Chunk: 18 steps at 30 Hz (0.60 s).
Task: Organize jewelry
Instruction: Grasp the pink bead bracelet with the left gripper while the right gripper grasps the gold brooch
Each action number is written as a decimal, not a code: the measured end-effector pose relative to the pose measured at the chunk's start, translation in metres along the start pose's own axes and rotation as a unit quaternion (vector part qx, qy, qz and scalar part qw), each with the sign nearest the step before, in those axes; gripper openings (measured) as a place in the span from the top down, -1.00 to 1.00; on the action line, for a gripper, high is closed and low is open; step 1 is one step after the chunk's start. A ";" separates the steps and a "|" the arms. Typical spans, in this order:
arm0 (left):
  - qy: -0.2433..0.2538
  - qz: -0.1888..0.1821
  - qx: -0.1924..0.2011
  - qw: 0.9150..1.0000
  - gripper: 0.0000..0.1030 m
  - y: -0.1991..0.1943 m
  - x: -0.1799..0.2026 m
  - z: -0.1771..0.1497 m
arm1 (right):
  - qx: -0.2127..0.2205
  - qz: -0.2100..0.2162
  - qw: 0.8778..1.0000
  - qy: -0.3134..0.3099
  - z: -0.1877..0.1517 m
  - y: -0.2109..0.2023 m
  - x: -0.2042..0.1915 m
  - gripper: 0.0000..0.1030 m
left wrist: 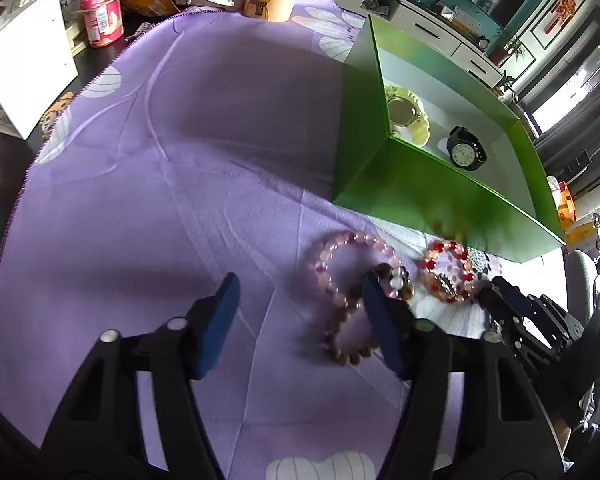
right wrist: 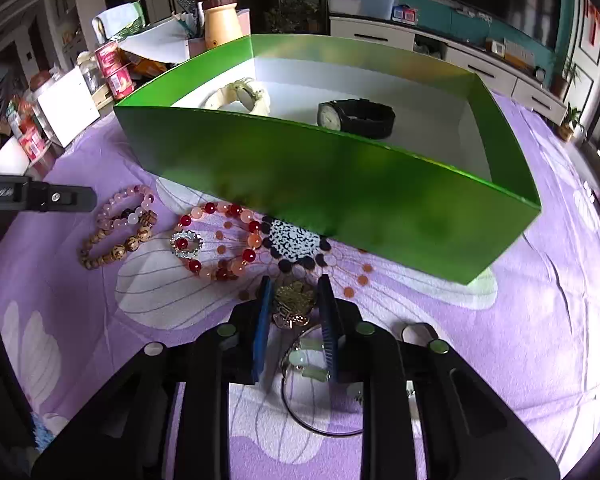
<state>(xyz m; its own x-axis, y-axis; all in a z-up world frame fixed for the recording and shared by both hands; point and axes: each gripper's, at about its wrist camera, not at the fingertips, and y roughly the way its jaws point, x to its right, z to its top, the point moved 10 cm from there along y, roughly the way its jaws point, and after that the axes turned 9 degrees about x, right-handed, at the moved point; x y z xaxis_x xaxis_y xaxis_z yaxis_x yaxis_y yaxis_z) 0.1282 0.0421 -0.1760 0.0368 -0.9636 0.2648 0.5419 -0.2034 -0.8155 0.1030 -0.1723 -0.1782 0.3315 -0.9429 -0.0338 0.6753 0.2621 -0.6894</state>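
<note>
gold chain (right wrist: 294,300) sits bunched between the right tool's (right wrist: 294,294) narrow jaws, left tool (left wrist: 300,292) wide.

A purple flowered cloth (right wrist: 540,320) covered the table; at upper right a teal wall (right wrist: 460,16) stood behind white drawers (right wrist: 480,68), daylight entering from a window (left wrist: 572,92) at right

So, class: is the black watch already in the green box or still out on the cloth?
In. The black watch lies on the white floor inside the green box, beside a cream watch.
</note>
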 end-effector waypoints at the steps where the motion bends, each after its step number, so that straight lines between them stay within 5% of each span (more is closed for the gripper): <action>1: 0.000 0.001 -0.002 1.000 0.00 0.002 0.001 0.000 | 0.003 0.002 1.000 0.001 0.001 0.000 -0.001 0.56; 6: 0.017 0.014 0.000 1.000 0.12 0.008 0.007 0.002 | 0.026 0.035 0.999 0.026 0.014 -0.008 -0.010 0.56; 12: 0.077 0.057 0.019 0.995 0.66 0.011 0.015 0.001 | 0.037 0.044 0.998 0.015 0.022 -0.014 -0.021 0.56; 18: 0.095 0.065 0.031 0.993 0.85 0.010 0.010 0.001 | 0.040 0.051 0.998 0.015 0.024 -0.015 -0.028 0.56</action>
<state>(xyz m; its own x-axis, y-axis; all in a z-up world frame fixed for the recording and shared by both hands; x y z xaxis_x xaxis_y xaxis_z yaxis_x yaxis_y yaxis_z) 0.1349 0.0309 -0.1806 -0.0454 -0.9976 0.0525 0.5937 -0.0692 -0.8017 0.0994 -0.1446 -0.1492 0.3827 -0.9155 -0.1239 0.6891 0.3722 -0.6218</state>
